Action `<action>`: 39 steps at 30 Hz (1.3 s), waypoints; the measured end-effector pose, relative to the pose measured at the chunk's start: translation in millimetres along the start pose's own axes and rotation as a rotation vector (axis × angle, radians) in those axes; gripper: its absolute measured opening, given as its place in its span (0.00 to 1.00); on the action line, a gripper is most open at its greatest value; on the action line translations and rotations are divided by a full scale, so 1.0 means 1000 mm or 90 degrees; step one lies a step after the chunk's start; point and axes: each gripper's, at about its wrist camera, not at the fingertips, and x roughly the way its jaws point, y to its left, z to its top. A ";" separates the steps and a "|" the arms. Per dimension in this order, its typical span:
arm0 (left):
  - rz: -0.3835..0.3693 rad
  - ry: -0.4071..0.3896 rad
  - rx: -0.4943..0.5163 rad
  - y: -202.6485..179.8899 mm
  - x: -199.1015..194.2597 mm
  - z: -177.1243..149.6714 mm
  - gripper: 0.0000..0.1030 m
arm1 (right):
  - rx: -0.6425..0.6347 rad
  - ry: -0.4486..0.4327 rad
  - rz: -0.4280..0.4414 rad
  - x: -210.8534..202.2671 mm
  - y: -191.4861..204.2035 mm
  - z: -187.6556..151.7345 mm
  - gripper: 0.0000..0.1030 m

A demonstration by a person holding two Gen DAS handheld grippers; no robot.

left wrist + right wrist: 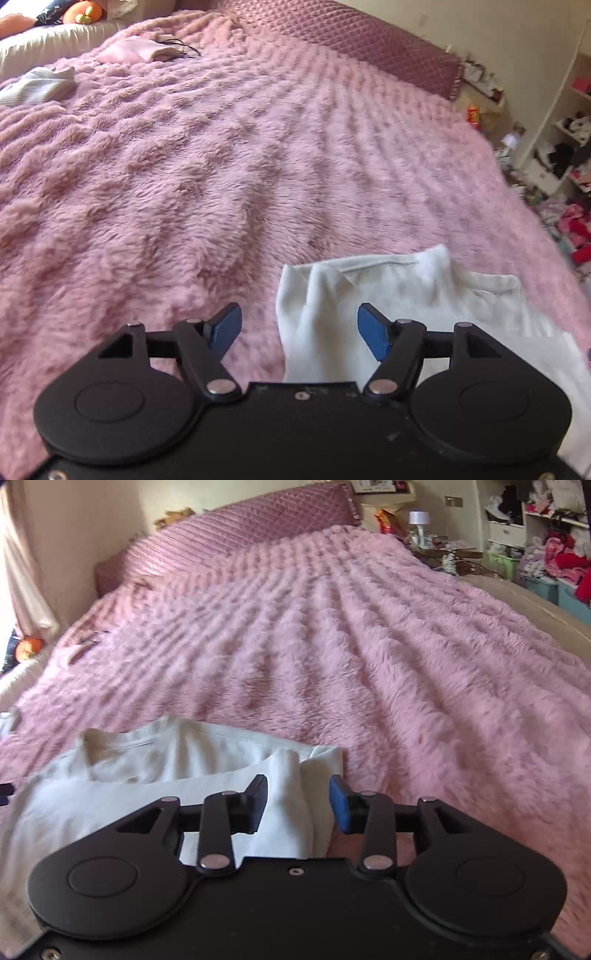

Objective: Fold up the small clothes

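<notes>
While both claws (299,328) (299,801) gape over the white garment (406,295), folded clothes (40,86) lie far off.

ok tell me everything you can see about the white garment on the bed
The white garment is a small, soft piece of what looks like cotton knit, with a stitched hem or neckline band along its far edge. It lies rumpled and partly folded over itself on the fluffy pink blanket, near the bed's near edge. A raised fold sits between the blue pads of the left gripper, another between those of the right gripper; both sets of jaws stand apart, not pinching it.
</notes>
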 end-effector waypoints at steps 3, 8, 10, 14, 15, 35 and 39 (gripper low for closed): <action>-0.026 0.014 -0.007 0.014 -0.045 -0.020 0.68 | -0.014 0.020 0.051 -0.043 -0.006 -0.019 0.38; -0.058 0.064 -0.009 0.027 -0.092 -0.072 0.68 | -0.046 0.068 0.050 -0.087 -0.005 -0.058 0.38; -0.052 0.088 0.000 0.025 -0.096 -0.093 0.68 | -0.044 0.076 0.041 -0.094 -0.006 -0.069 0.38; -0.076 0.112 -0.011 0.020 -0.096 -0.118 0.68 | -0.024 0.091 0.022 -0.097 -0.007 -0.086 0.38; -0.075 0.111 -0.002 0.018 -0.093 -0.118 0.68 | -0.021 0.093 0.022 -0.097 -0.005 -0.090 0.38; -0.009 0.180 0.025 0.020 -0.081 -0.106 0.07 | -0.059 0.141 -0.030 -0.101 0.007 -0.103 0.01; -0.007 0.179 0.024 0.033 -0.063 -0.120 0.16 | -0.036 0.145 -0.030 -0.086 -0.011 -0.126 0.01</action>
